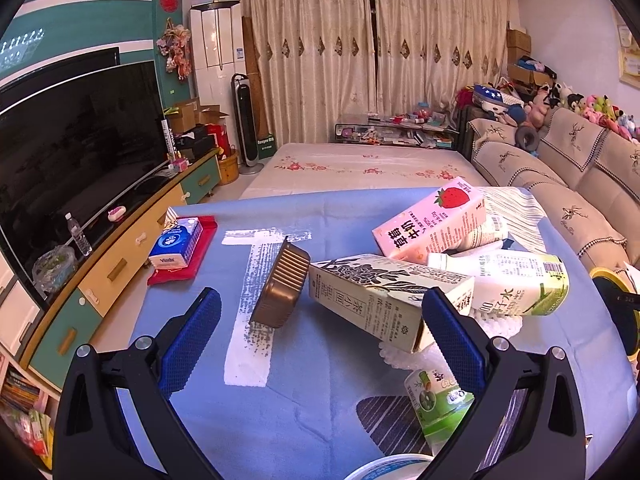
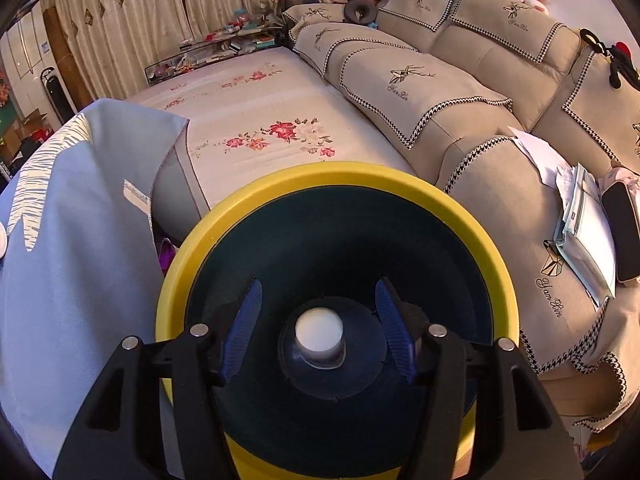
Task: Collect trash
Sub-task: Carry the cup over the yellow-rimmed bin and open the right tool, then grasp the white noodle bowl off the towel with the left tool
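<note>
Two grippers are at work over a table draped in a blue cloth [image 1: 320, 216]. From the left wrist camera, the left gripper [image 1: 320, 332] hangs with its jaws wide apart and nothing between the pads. Just past it, at about 12 o'clock, a brown ridged tin [image 1: 282, 286] lies tipped on its side, touching the end of a cream tea carton [image 1: 380, 300] that lies flat at 1 o'clock. Beyond the carton, a white-and-green bottle [image 1: 516, 286] lies on its side at 2 o'clock, and a pink strawberry milk carton [image 1: 434, 222] leans behind it. A small green cup [image 1: 438, 404] sits low at 4 o'clock, beside the right finger. A blue tissue pack [image 1: 178, 244] rests at 10 o'clock.

From the right wrist camera, the right gripper [image 2: 318, 336] points down into a yellow-rimmed bin [image 2: 320, 176] beside the table. Its jaws are parted, pads clear of a white-capped bottle [image 2: 320, 334] that sits below them inside the dark bin, between the fingers but untouched.
</note>
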The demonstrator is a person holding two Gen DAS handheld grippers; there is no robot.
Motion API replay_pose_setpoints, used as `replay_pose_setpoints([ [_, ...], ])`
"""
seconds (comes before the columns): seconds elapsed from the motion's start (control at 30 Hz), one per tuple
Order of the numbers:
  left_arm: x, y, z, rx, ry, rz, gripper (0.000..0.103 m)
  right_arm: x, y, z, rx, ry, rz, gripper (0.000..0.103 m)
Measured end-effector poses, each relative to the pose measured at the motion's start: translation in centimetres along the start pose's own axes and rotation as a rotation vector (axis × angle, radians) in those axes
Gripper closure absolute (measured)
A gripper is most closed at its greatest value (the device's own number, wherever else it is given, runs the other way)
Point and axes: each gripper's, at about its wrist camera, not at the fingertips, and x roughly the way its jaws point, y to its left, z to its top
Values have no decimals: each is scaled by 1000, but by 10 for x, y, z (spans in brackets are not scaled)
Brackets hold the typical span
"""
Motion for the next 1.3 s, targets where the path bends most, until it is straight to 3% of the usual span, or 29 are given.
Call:
replay_pose_setpoints([
  [0.3, -30, -22, -6, 72, 33, -70, 4, -38, -4, -16, -12, -49, 75, 38],
  [0.6, -75, -27, -57, 155, 141, -160, 4, -61, -11, -29, -14, -75, 144, 38],
  [0.77, -68, -40, -71, 184, 195, -197, 4, -74, -14, -33, -5, -91, 169, 38],
  [1.03, -45, -42, -84, 175, 272, -177, 7, -87, -22, -31, 9, -119, 189, 37],
  [1.13, -42, -41, -85, 162, 283, -179, 11, -87, -20, -32, 7, -116, 196, 37],
  [1.2, -40, -40, -86, 156, 292, -188, 23, -85, -18, -33, 4, -112, 200, 37],
  [1.3, -39, -39, -86, 149, 298, -203, 25, -83, -16, -33, -1, -103, 205, 37],
])
